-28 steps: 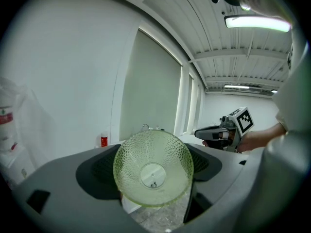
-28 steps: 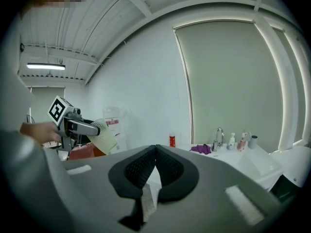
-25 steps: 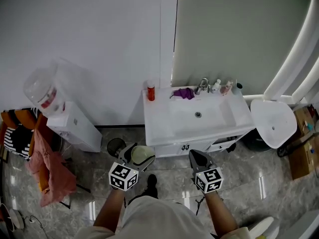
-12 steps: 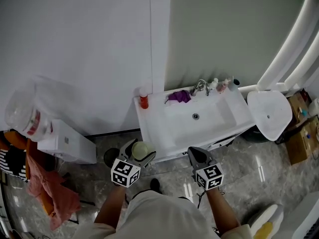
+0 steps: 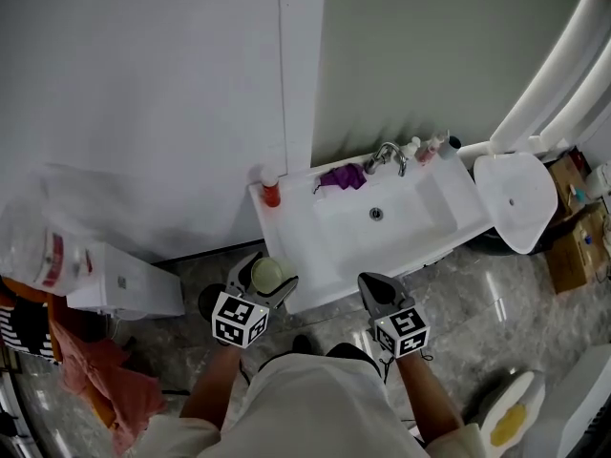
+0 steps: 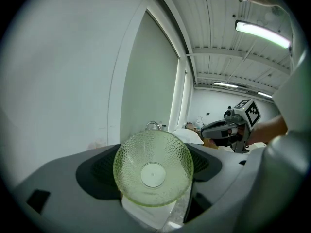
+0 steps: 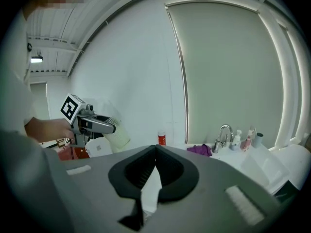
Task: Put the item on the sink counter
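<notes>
My left gripper [image 5: 265, 280] is shut on a pale green dimpled glass cup [image 5: 266, 275], held just off the front left corner of the white sink counter [image 5: 291, 219]. In the left gripper view the cup [image 6: 153, 167] fills the jaws, its round base facing the camera. My right gripper [image 5: 375, 292] hangs in front of the counter's front edge, shut with nothing in it; its jaws meet in the right gripper view [image 7: 154, 155]. That view also shows the left gripper [image 7: 92, 124] with the cup [image 7: 116, 132].
On the counter stand a red bottle [image 5: 270, 192], a purple cloth [image 5: 344, 176], a tap [image 5: 387, 153] and several small bottles [image 5: 428, 147]. A white toilet [image 5: 514, 198] is at the right; a water dispenser [image 5: 119, 284] and a dark bin [image 5: 210, 301] at the left.
The view has swung and I have come closer to the sink. Both grippers now hang at the counter's front edge, the left still shut on the cup.
</notes>
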Demonstrator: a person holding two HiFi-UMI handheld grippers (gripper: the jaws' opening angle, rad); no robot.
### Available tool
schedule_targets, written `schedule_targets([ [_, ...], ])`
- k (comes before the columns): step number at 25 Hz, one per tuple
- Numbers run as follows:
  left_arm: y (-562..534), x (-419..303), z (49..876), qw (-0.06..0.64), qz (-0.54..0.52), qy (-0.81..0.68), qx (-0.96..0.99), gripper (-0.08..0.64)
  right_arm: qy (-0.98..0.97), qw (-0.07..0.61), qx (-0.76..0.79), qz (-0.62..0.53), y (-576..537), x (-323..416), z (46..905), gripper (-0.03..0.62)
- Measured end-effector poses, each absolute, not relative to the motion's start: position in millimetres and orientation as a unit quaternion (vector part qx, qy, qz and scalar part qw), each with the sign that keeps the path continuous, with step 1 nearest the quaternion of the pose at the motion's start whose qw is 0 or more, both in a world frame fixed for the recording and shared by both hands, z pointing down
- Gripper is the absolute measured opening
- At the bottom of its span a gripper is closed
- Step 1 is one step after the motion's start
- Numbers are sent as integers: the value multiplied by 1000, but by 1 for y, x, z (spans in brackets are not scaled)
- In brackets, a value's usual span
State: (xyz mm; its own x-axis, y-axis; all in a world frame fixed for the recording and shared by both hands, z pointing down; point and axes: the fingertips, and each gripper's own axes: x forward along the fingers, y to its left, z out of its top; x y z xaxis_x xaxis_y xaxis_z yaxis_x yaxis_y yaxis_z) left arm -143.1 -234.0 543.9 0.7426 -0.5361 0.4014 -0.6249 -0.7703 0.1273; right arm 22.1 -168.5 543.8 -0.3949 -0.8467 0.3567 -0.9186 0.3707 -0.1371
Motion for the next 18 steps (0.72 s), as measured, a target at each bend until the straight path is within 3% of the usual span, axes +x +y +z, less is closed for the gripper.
schedule_targets([
  [18, -312, -101, 603, 156, 219, -378, 886, 400, -847, 157, 468, 199, -255, 63, 601, 9],
])
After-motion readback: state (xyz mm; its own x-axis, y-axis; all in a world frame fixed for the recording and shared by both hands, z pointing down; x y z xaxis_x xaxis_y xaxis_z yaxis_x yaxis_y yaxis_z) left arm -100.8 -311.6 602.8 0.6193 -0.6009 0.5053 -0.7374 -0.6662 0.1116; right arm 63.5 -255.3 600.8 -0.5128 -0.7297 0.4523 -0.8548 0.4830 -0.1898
